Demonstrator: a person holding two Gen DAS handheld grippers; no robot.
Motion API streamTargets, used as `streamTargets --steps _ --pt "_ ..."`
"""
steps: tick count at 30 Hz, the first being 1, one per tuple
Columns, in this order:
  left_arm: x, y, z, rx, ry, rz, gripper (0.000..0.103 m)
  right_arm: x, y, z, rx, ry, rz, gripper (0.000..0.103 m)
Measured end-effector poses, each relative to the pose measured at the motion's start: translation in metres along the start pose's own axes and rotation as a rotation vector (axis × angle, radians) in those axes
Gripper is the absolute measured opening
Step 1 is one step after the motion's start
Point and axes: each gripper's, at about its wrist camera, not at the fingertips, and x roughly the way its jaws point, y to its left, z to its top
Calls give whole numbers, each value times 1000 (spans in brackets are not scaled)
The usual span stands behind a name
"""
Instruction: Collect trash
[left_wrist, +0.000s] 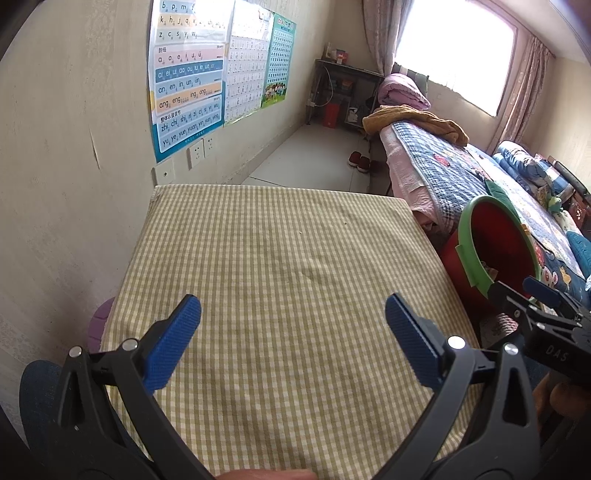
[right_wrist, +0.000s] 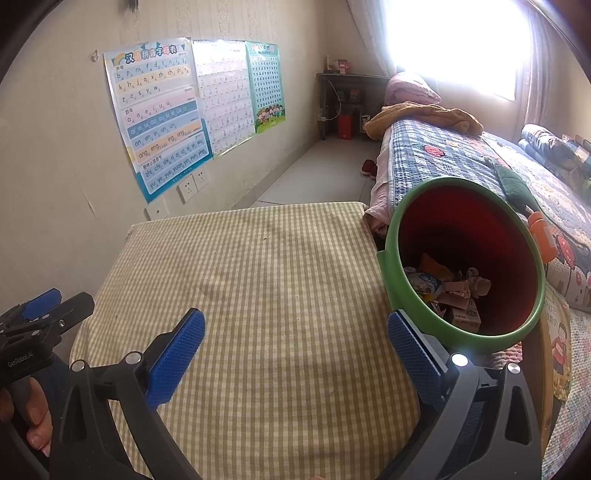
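Observation:
A red bin with a green rim stands just off the table's right edge; several crumpled wrappers and small cartons lie at its bottom. The same red bin shows at the right of the left wrist view. My left gripper hangs open over the near part of the yellow checked tablecloth, nothing between its blue pads. My right gripper is open too, empty, over the cloth beside the bin. Each gripper shows at the edge of the other's view. No loose trash shows on the cloth.
The table stands against a wall with letter posters and sockets. A bed with a patterned quilt runs along the right, behind the bin. Red slippers lie on the floor beyond the table. A hand holds the left gripper.

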Motion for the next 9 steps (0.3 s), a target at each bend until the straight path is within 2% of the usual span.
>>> streamTargets --steps 9 --pt "2 -7 2 34 7 32 98 2 2 -1 -8 2 1 96"
